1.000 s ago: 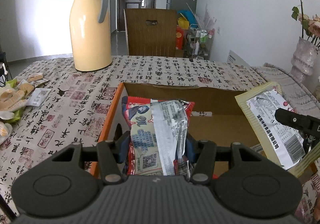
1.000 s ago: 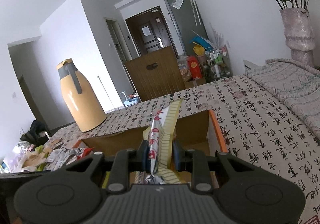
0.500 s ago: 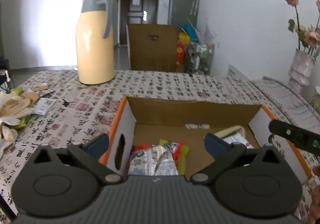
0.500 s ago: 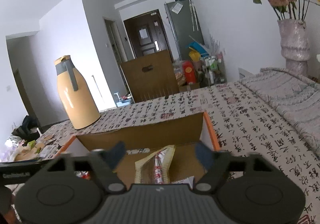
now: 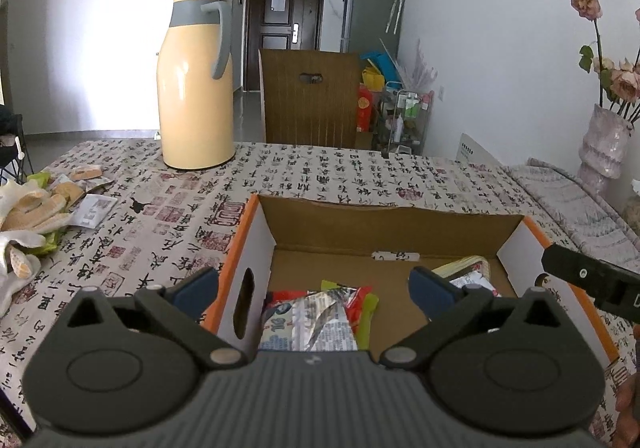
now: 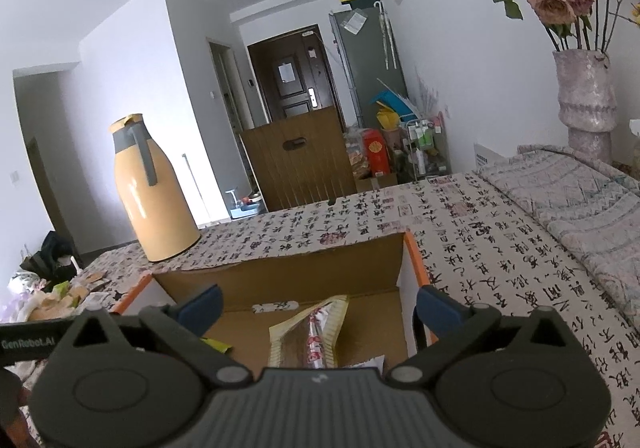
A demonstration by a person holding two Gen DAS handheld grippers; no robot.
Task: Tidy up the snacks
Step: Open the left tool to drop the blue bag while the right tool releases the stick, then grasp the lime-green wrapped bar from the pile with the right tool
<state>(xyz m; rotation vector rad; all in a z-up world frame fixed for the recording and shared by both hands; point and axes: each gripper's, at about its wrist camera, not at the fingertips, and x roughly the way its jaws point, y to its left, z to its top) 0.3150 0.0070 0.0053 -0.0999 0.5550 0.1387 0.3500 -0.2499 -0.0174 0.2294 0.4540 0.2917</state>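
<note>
Left tool (image 5: 314, 290) and right tool (image 6: 318, 306) have just been opening; both stand spread, nothing pinched. The red-and-silver foil snack packet (image 5: 316, 318) and the yellow-edged packet (image 6: 312, 328) lie below in the orange-rimmed cardboard box (image 5: 384, 224). Loose snacks (image 5: 60, 190) remain far left on the counter (image 5: 320, 172), nearer the left tool.
</note>
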